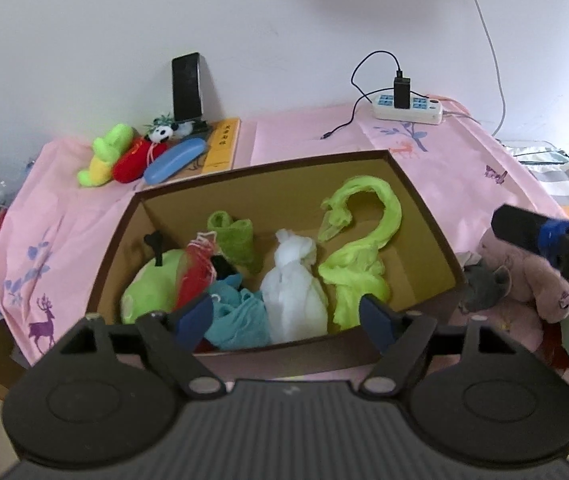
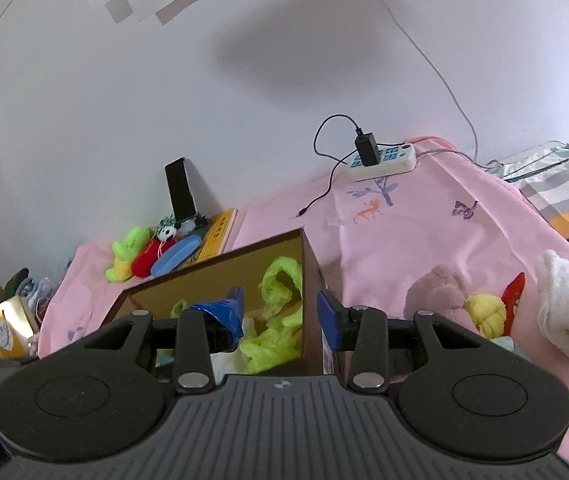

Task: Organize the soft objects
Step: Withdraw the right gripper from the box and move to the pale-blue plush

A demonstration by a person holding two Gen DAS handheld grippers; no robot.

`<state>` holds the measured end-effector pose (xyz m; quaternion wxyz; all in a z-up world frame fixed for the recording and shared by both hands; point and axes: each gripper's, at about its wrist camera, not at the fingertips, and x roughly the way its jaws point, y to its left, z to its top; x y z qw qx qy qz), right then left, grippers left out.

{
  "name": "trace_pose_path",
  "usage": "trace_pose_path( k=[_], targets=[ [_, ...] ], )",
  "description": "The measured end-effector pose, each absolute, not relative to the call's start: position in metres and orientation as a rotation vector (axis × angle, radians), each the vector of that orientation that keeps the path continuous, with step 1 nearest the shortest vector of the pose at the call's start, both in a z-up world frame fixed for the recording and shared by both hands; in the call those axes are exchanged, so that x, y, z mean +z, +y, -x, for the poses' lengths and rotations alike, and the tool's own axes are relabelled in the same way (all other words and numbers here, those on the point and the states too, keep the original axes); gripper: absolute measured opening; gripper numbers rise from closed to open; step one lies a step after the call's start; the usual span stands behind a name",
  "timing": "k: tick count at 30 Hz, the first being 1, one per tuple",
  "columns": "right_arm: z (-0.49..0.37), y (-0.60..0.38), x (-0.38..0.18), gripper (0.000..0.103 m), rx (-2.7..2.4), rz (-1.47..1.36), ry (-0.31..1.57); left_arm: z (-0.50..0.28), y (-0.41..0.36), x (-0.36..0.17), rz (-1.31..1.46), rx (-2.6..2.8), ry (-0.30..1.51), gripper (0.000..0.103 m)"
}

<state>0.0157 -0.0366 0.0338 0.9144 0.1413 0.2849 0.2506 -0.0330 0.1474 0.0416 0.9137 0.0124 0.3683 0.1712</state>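
Observation:
An open brown cardboard box (image 1: 424, 216) on the pink-clothed table holds a lime scarf (image 1: 360, 264), a white cloth (image 1: 292, 292), a teal cloth (image 1: 236, 316), a green apple plush (image 1: 152, 292) and a red cloth (image 1: 194, 272). My left gripper (image 1: 286, 318) is open and empty, above the box's near wall. My right gripper (image 2: 280, 312) is open and empty over the box's right wall (image 2: 310, 280); it also shows at the right edge of the left wrist view (image 1: 548, 240). A pink plush (image 2: 440, 292), a yellow cloth (image 2: 484, 312) and a white towel (image 2: 564, 312) lie right of the box.
At the back left lie a green-yellow plush (image 1: 104, 156), a red plush (image 1: 134, 162), a panda toy (image 1: 162, 134), a blue case (image 1: 174, 160), a yellow book (image 1: 222, 144) and a standing phone (image 1: 186, 88). A power strip (image 1: 406, 110) with charger sits at the back right.

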Motion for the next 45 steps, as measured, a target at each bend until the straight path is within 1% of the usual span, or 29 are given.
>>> trace_pose_path(
  k=[1,17,28,36,45],
  targets=[
    [-0.014,-0.037,0.033,0.024,0.520,-0.288,0.587,0.035,0.147,0.041,-0.026,0.353,0.757,0.082],
    [0.008,-0.052,0.014,0.024,0.500,-0.212,0.609,0.046,0.124,0.027,-0.053,0.325,0.776,0.082],
    [0.012,-0.069,0.001,0.020,0.507,-0.196,0.608,0.042,0.100,0.012,-0.071,0.245,0.817,0.082],
    [0.016,-0.095,-0.009,0.020,0.506,-0.194,0.602,0.039,0.080,-0.007,-0.089,0.140,0.828,0.082],
    [0.018,-0.139,-0.014,0.020,0.466,-0.225,0.597,0.034,0.053,-0.022,-0.046,-0.091,0.820,0.082]
  ],
)
